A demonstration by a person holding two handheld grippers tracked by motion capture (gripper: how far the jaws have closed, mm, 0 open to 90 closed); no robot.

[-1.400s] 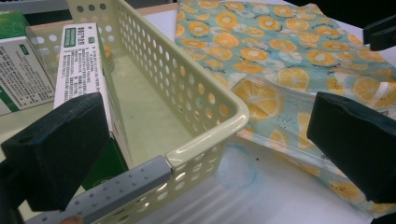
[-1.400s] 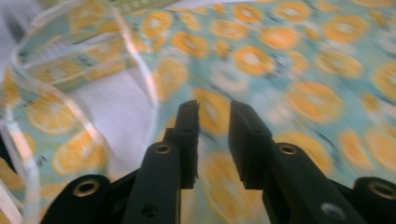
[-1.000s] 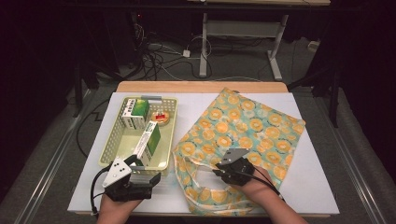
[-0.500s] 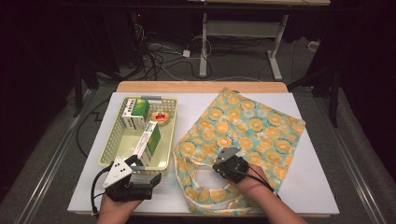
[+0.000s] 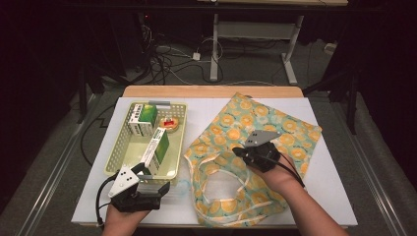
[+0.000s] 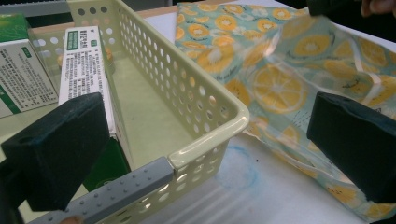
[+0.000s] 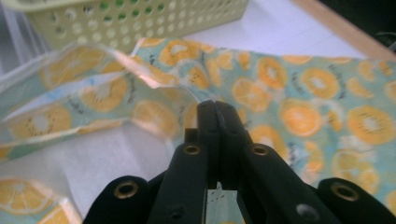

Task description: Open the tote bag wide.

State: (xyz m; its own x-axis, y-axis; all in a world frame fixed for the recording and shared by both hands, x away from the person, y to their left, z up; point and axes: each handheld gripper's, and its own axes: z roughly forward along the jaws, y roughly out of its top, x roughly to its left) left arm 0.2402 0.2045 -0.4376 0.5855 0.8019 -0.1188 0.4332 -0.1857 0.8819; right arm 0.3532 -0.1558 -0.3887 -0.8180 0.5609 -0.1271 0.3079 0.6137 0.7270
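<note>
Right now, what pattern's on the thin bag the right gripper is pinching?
Orange citrus slices on pale teal, on the thin bag; clearest in the right gripper view.

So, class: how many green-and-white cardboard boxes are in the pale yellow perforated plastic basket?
2: one green-and-white cardboard box at the far-left corner of the basket, another upright near its middle. Others may be hidden.

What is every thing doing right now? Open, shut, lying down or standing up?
Orange-print bag: lying flat, mouth edge pinched and lifted open.
Right hand-held gripper: shut on the bag's edge.
Left hand-held gripper: open, jaws either side of the basket's corner.
Basket: upright, holding boxes.
Green carton: standing on edge in the basket.
</note>
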